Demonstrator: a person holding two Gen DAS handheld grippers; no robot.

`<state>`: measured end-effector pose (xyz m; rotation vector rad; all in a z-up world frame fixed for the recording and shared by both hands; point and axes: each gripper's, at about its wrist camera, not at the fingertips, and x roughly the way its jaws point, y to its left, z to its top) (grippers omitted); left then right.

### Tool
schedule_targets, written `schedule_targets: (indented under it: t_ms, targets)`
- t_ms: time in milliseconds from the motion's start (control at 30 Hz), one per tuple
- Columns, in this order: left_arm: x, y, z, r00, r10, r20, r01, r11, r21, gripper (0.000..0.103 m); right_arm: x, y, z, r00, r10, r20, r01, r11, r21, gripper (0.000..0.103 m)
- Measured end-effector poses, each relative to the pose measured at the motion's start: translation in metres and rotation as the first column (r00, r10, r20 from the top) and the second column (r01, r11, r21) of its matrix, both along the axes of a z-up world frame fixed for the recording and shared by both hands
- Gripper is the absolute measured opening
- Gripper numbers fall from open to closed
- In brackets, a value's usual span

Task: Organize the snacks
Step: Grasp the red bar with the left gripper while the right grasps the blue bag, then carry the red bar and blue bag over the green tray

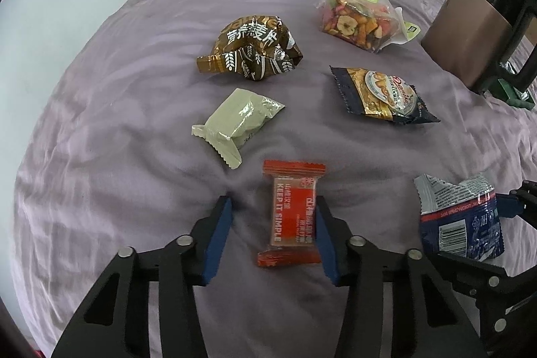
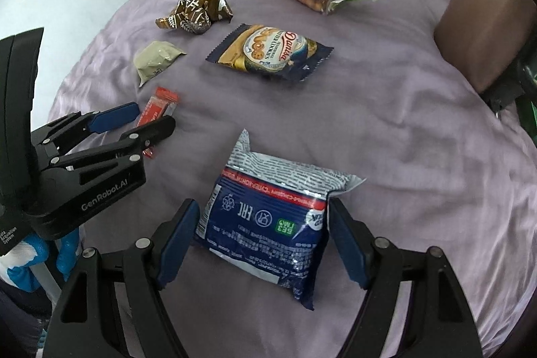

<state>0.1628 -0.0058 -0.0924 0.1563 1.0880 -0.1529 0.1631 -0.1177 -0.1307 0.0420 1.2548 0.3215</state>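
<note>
Left gripper: jaws part-open astride the red snack bar, right pad touching its edge, left pad clear, so not yet gripped. Right gripper: jaws wide astride the blue-and-white packet, apparently poised to pinch. Beyond, loose on the purple bedspread: green packet, brown bag, cookie pack, dried-fruit bag, presumably awaiting sorting.

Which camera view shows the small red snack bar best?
The left wrist view: the red snack bar lies close and central between the blue pads, its print "KEEP IT SIMPLE" readable. In the right wrist view the bar is small, blurred, far left, partly hidden behind the left hand-held gripper.
</note>
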Motion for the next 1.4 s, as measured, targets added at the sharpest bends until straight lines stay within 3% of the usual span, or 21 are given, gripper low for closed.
schedule_targets:
  t_ms: [33,100,300,667,967,1200,1400]
  targets:
    - [0.000,-0.001,0.000,1.000,0.000,-0.001,0.000,1.000,-0.001,0.032,0.000,0.000,0.001,1.000,0.003,0.003,-0.003,1.000,0.001,0.055]
    - [0.001,-0.001,-0.001,1.000,0.006,-0.006,-0.006,1.000,-0.003,0.021,0.002,0.000,0.000,1.000,0.008,0.007,-0.008,1.000,0.005,0.041]
    - [0.001,0.000,0.002,1.000,0.028,-0.004,-0.028,0.999,-0.019,0.020,0.001,-0.003,0.003,0.999,0.048,0.027,-0.048,0.999,0.010,0.031]
    - [-0.011,0.004,0.031,0.997,0.073,0.036,-0.071,0.997,-0.039,0.020,-0.015,-0.018,0.028,0.995,0.052,0.084,-0.056,0.997,0.049,0.029]
    - [-0.038,-0.002,0.073,0.991,0.084,0.101,-0.078,0.995,-0.059,0.020,-0.037,-0.043,0.071,0.984,0.022,0.177,-0.036,0.996,0.080,0.029]
    - [-0.061,-0.023,0.110,0.990,0.064,0.126,-0.044,0.987,-0.153,0.020,-0.064,-0.092,0.093,0.971,-0.047,0.233,0.023,0.994,0.103,0.029]
    - [-0.078,-0.060,0.133,0.988,0.007,0.151,0.016,0.988,-0.151,0.020,-0.085,-0.141,0.105,0.952,-0.136,0.274,0.102,0.986,0.135,0.029]
